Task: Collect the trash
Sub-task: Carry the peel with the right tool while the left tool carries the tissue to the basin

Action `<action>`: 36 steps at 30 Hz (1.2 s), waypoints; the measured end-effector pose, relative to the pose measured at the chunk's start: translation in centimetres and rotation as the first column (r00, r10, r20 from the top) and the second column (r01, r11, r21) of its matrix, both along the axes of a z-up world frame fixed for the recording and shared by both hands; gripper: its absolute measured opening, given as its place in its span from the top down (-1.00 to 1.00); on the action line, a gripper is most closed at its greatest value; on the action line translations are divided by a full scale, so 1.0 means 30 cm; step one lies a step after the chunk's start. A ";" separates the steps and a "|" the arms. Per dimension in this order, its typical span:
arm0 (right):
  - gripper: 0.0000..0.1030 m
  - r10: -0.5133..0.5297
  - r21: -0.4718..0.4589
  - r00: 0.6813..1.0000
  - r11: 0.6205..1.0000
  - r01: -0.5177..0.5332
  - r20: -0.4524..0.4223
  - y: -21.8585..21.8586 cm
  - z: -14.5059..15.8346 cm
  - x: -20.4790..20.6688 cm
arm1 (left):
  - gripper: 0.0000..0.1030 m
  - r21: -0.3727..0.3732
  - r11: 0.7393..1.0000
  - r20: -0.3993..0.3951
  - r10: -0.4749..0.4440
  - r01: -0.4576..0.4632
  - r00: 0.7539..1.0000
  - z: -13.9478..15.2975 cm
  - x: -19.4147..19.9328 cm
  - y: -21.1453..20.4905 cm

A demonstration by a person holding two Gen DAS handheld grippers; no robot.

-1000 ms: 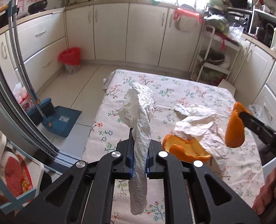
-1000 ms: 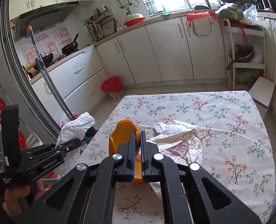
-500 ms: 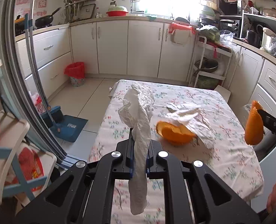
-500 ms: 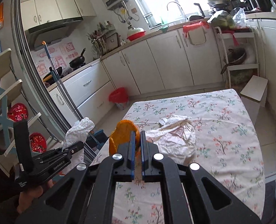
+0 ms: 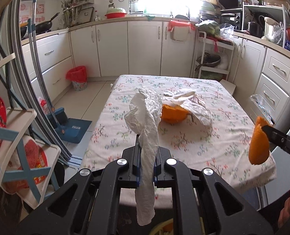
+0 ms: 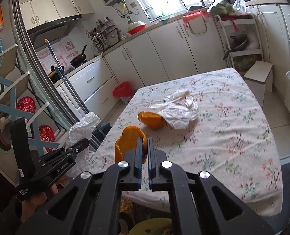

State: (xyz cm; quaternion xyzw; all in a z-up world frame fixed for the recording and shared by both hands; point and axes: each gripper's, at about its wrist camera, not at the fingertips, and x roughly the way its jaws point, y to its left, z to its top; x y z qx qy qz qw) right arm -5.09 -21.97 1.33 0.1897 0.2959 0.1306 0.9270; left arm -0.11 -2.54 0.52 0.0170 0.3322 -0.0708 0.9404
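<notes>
My left gripper [image 5: 145, 146] is shut on a crumpled white tissue [image 5: 145, 113] that hangs down between the fingers; it also shows in the right wrist view [image 6: 84, 127]. My right gripper [image 6: 144, 143] is shut on a piece of orange peel [image 6: 128, 143], also seen at the right in the left wrist view [image 5: 258, 145]. Both are held off the near edge of the floral-cloth table [image 5: 213, 143]. On the table lie another orange peel half [image 5: 172, 113] and a crumpled white paper [image 5: 194, 103].
A yellow-rimmed container [image 6: 150, 227] with scraps sits below the grippers at the bottom edge. A red-lined bin [image 5: 77, 77] stands by the far cabinets. A blue dustpan and broom [image 5: 66, 121] lean at the left. A folding rack [image 5: 17, 137] stands near left.
Both grippers have pulled back from the table towards me, each still holding its item. The table now looks farther off, and a yellow container has come into view below.
</notes>
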 end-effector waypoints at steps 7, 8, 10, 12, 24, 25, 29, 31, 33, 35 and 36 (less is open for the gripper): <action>0.89 0.024 -0.009 0.998 1.000 -0.024 -0.052 0.028 -0.064 -0.083 | 0.83 0.001 1.000 -0.021 -0.009 0.010 1.000 -0.028 -0.085 0.005; 0.89 0.028 -0.012 0.998 1.000 -0.028 -0.060 0.033 -0.073 -0.096 | 0.83 0.003 1.000 -0.024 -0.012 0.012 1.000 -0.033 -0.100 0.007; 0.89 0.033 -0.015 0.997 0.999 -0.034 -0.071 0.040 -0.085 -0.115 | 0.83 0.003 1.000 -0.028 -0.015 0.015 1.000 -0.038 -0.119 0.008; 0.89 0.038 -0.018 0.996 0.999 -0.040 -0.081 0.047 -0.097 -0.138 | 0.83 0.003 1.000 -0.032 -0.016 0.017 0.999 -0.043 -0.141 0.009; 0.89 0.085 -0.052 0.983 0.994 -0.095 -0.162 0.113 -0.167 -0.223 | 0.83 0.004 1.000 -0.045 -0.021 0.022 0.999 -0.065 -0.243 0.026; 0.89 0.089 -0.058 0.980 0.993 -0.101 -0.175 0.121 -0.176 -0.226 | 0.83 0.004 1.000 -0.045 -0.022 0.022 0.999 -0.066 -0.248 0.028; 0.88 0.111 -0.104 0.954 0.984 -0.145 -0.280 0.160 -0.241 -0.228 | 0.83 0.002 1.000 -0.049 -0.021 0.021 0.999 -0.070 -0.268 0.034; 0.87 0.122 -0.121 0.931 0.977 -0.173 -0.344 0.178 -0.282 -0.224 | 0.83 0.000 1.000 -0.052 -0.023 0.023 0.998 -0.075 -0.287 0.037; 0.75 0.115 -0.137 0.914 0.974 -0.181 -0.389 0.186 -0.312 -0.224 | 0.83 -0.002 1.000 -0.062 -0.029 0.029 0.998 -0.082 -0.305 0.038; 0.45 0.112 -0.137 0.903 0.973 -0.184 -0.415 0.188 -0.329 -0.227 | 0.83 -0.006 0.999 -0.074 -0.038 0.037 0.997 -0.090 -0.321 0.036; 0.32 0.101 -0.145 0.905 0.974 -0.175 -0.413 0.185 -0.329 -0.231 | 0.83 -0.011 0.999 -0.088 -0.048 0.047 0.995 -0.100 -0.335 0.033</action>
